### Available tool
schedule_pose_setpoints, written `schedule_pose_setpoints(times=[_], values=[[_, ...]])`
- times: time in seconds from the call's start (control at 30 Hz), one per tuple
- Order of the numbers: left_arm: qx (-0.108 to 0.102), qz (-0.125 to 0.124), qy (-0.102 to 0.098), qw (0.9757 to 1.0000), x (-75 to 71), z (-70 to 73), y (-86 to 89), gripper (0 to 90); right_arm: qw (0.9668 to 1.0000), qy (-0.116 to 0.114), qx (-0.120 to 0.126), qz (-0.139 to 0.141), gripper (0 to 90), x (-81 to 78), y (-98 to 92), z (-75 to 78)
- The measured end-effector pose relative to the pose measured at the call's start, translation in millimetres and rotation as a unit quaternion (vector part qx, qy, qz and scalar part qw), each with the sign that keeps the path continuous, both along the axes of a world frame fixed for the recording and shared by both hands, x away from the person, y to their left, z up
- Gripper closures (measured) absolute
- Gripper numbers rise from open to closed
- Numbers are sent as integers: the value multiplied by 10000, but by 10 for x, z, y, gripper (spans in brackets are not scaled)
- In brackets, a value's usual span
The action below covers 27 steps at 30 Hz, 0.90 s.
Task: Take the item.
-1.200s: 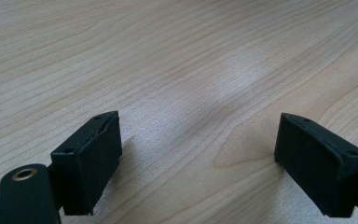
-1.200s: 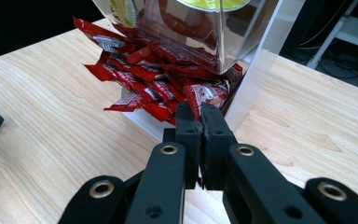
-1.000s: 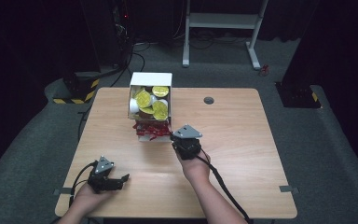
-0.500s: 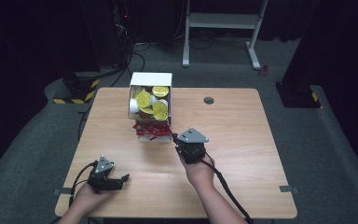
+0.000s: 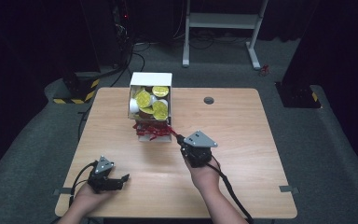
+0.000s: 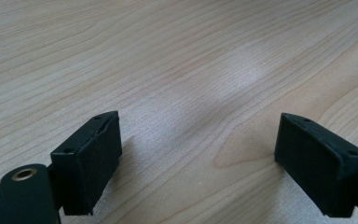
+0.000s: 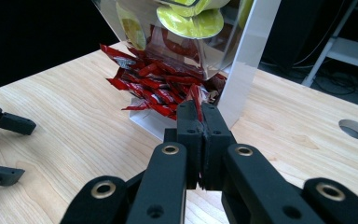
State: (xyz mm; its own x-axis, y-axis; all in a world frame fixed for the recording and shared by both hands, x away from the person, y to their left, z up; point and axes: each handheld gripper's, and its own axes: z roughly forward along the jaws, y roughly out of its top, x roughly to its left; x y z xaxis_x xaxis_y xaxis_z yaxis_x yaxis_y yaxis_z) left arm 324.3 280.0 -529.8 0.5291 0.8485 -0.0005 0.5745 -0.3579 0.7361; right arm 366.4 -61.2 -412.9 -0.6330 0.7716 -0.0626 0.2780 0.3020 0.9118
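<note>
Inventory: one white dispenser box [image 5: 150,79] at the table's [image 5: 242,177] far edge; yellow-lidded cups [image 5: 143,98], at least four visible; red sachets [image 5: 151,130], a heap too tangled to count; two grippers.

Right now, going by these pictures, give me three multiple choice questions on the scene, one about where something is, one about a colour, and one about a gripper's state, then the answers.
1. Where does the left gripper rest?
A. On the near left part of the table
B. Inside the box
C. On the floor

2. What colour are the packets spilling from the bottom of the box?
A. Blue
B. Red
C. White

3. How do the right gripper's jaws stand?
A. Wide apart over bare wood
B. Shut on a red packet
C. Shut on a yellow-lidded cup

Answers:
1 A, the high view shows it low on the wooden table, away from the box.
2 B, the right gripper view shows red wrappers.
3 B, a red packet's end sits pinched between the closed jaws.
</note>
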Motion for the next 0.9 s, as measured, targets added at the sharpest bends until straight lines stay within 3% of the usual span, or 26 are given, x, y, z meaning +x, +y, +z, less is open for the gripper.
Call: schedule_pose_setpoints(times=[0.9], values=[[-11, 9, 4, 10000, -1, -1, -1, 150, 9992, -24, 96, -390, 889, -6, -402, -3]])
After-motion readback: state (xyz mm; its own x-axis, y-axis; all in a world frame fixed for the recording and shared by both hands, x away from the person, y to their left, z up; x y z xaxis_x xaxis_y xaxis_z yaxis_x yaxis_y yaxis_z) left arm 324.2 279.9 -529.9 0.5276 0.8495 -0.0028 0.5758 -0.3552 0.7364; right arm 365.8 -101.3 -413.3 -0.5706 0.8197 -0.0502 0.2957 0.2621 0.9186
